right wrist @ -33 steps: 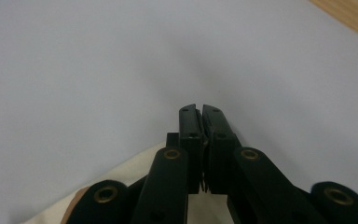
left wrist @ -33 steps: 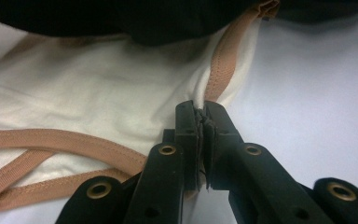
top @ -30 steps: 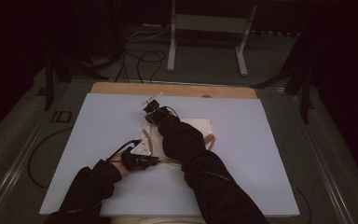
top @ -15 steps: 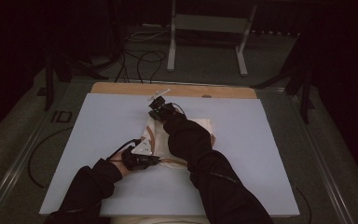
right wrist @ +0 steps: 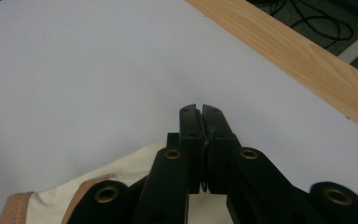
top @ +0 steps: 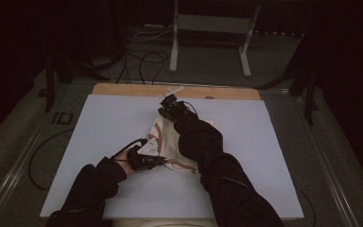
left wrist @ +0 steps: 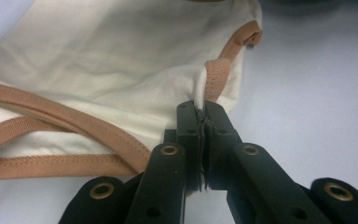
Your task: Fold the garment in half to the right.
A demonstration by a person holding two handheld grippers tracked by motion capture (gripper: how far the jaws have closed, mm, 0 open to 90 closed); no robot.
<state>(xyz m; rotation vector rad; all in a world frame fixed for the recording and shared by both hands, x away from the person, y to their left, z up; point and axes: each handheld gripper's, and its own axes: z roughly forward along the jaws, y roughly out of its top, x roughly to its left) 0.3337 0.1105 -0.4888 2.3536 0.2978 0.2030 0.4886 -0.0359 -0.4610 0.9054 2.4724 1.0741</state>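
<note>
The high view takes in the whole pale blue table top (top: 99, 142), its wooden strip (top: 123, 90) along the far edge, and the cream garment (top: 168, 142) lying between the two tongs, but the arms and the dim light hide the jaw tips there. The left gripper view supplies that detail for the near side: the left gripper (left wrist: 201, 109) has its jaws pressed fully together on a fold of the garment (left wrist: 121, 60) right beside a tan-trimmed corner, with cloth pinched between the pads. From those jaws the garment spreads away ahead and to the left, its tan edging (left wrist: 74, 126) running in bands close by the jaw on that side, and bare table top (left wrist: 307, 84) lies to the right.

The right gripper view shows what the high view cannot: the right gripper (right wrist: 200, 109) also has its jaws shut tight. Whether cloth is caught between them cannot be told, since none shows at the tips. A piece of the garment (right wrist: 121, 179) with tan trim sits low behind and left of those jaws. Ahead of them is bare table top (right wrist: 98, 70), and beyond it to the right the wooden strip (right wrist: 307, 65).

In the high view the right gripper (top: 170, 106) is at the garment's far end, the left gripper (top: 158, 158) at its near end.
</note>
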